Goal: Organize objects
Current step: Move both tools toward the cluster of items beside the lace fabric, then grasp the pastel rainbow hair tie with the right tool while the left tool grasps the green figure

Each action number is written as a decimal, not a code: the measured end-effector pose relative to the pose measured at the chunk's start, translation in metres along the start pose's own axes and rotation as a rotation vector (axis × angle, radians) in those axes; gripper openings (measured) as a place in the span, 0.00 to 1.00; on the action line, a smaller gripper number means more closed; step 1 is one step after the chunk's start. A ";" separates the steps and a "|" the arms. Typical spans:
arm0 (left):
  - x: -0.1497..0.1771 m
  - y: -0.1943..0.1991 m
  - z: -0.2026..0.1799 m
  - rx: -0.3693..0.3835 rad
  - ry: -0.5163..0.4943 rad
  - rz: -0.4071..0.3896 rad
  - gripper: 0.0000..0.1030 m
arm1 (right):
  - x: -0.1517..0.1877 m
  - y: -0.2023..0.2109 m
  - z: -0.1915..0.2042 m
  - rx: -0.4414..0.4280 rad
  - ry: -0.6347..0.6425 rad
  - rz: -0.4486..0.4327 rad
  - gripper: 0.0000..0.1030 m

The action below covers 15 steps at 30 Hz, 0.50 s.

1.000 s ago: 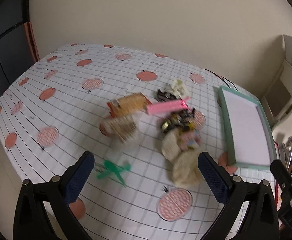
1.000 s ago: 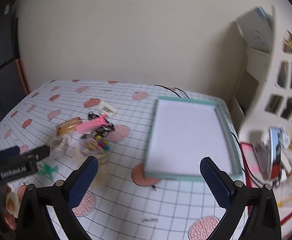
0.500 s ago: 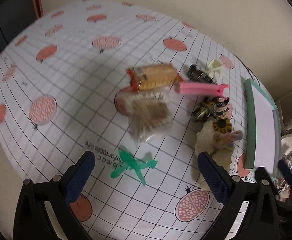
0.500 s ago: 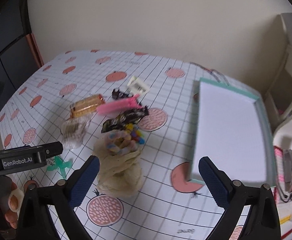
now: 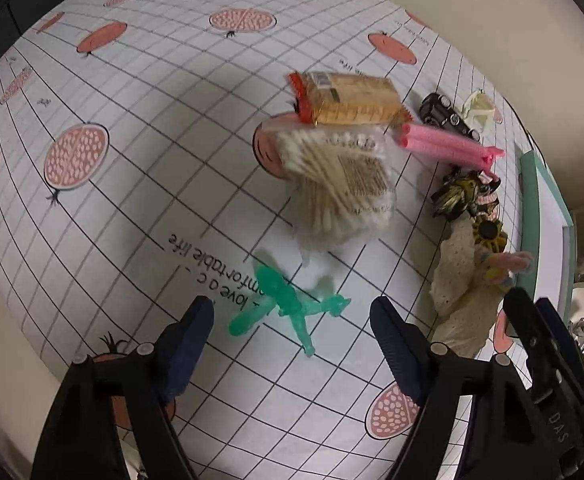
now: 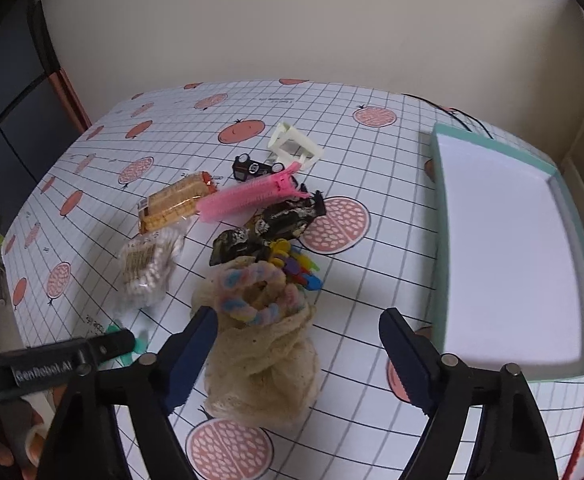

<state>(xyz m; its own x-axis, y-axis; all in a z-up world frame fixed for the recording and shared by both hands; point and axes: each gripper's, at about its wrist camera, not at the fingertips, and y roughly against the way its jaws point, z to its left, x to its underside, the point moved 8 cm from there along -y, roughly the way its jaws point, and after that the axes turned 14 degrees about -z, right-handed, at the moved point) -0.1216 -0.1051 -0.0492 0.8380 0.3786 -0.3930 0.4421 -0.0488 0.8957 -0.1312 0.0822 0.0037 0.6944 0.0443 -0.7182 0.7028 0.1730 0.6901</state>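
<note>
Tablecloth point(image 6: 371, 168) gridded, pomegranate-printed; wall point(image 6: 292, 20) cream

Left tool point(image 6: 52, 364) hides most of green toy point(image 6: 140, 340).

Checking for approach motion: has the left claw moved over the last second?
Yes. The left claw has moved forward and down toward the green toy plane, which now lies just ahead of its open fingers on the tablecloth.

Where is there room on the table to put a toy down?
The teal tray is bare inside. The tablecloth left of the cotton swab bag is free too. It is crowded in the middle, from the cracker pack and pink clip down to the cream lace bag.
</note>
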 end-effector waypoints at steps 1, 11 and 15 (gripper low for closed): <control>0.002 -0.001 -0.001 -0.004 -0.001 0.004 0.78 | 0.000 -0.002 0.002 -0.004 0.005 -0.001 0.81; 0.009 -0.006 -0.007 -0.022 0.001 0.028 0.67 | -0.001 -0.015 0.008 -0.023 -0.010 0.010 0.63; 0.008 -0.005 -0.011 -0.034 -0.009 0.020 0.64 | -0.002 -0.019 0.008 -0.040 -0.035 0.011 0.52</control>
<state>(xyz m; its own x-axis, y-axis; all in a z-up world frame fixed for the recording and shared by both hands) -0.1204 -0.0920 -0.0546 0.8494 0.3696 -0.3768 0.4145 -0.0249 0.9097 -0.1445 0.0705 -0.0068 0.7078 0.0117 -0.7063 0.6886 0.2116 0.6936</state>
